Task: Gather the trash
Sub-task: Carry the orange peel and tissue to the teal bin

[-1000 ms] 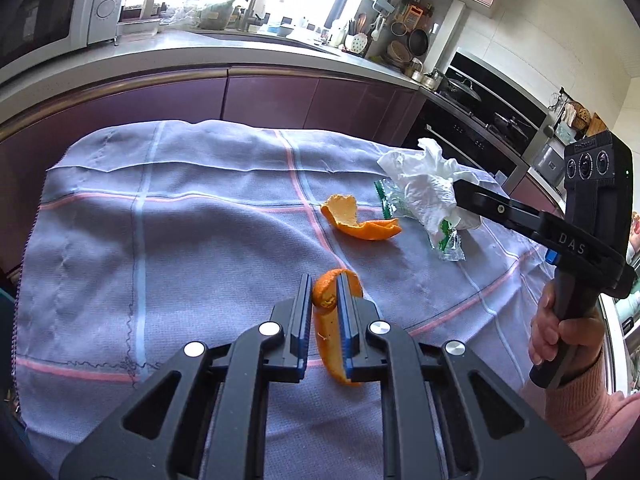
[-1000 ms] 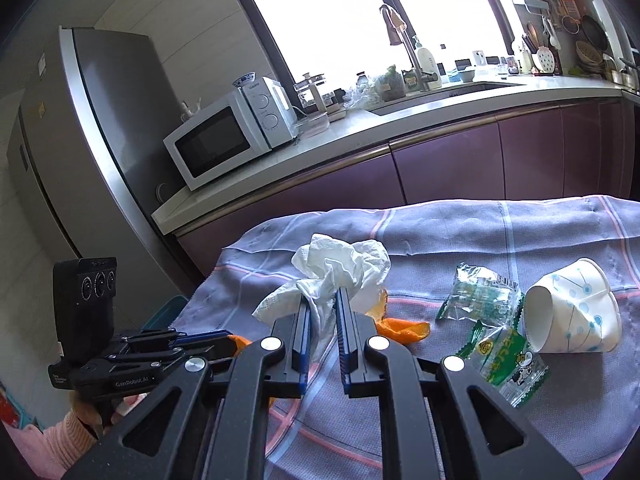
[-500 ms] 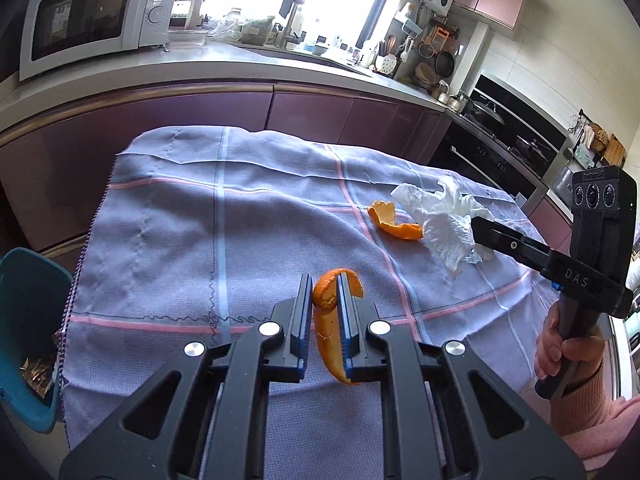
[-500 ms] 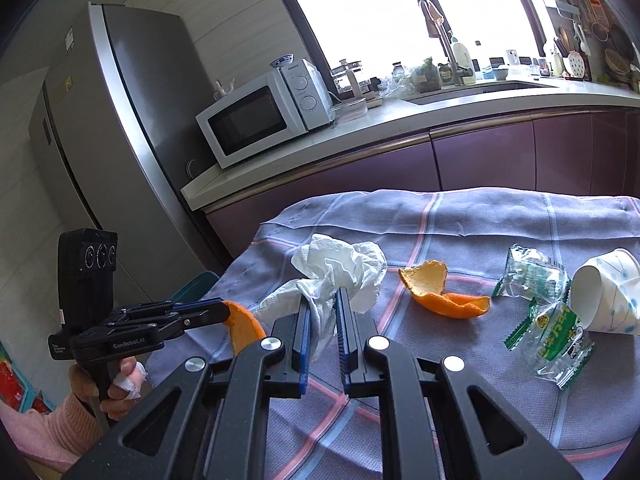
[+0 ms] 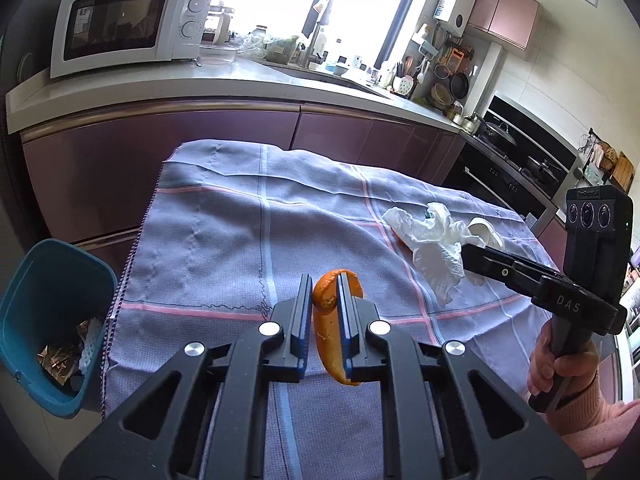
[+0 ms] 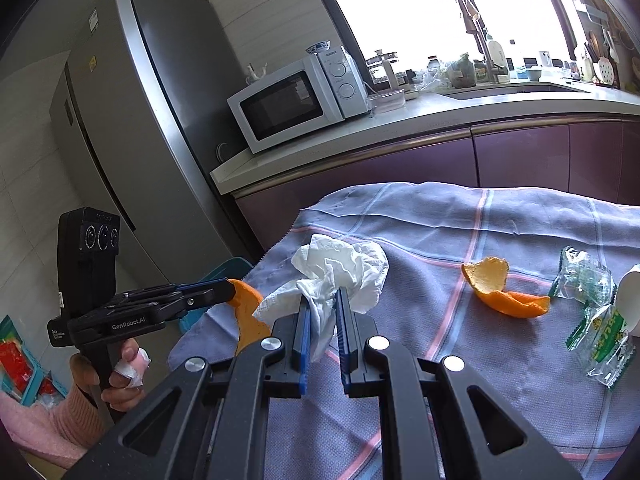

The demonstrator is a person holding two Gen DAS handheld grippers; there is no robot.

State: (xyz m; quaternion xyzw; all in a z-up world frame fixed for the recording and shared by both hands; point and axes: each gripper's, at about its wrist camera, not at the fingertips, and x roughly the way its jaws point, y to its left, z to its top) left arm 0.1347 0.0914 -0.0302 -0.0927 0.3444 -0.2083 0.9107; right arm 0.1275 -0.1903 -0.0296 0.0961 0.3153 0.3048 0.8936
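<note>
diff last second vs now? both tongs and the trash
Both tongs swung left toward the teal bin, which was out of the left wrist view a second ago. Left tongs carry the held orange peel; right tongs carry the crumpled tissue, now past the table's second peel. Nothing grabbed or released. The second peel, wrappers and paper cup lie unmoved on the cloth.

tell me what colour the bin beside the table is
Teal blue; the bin shows best in the left wrist view.
</note>
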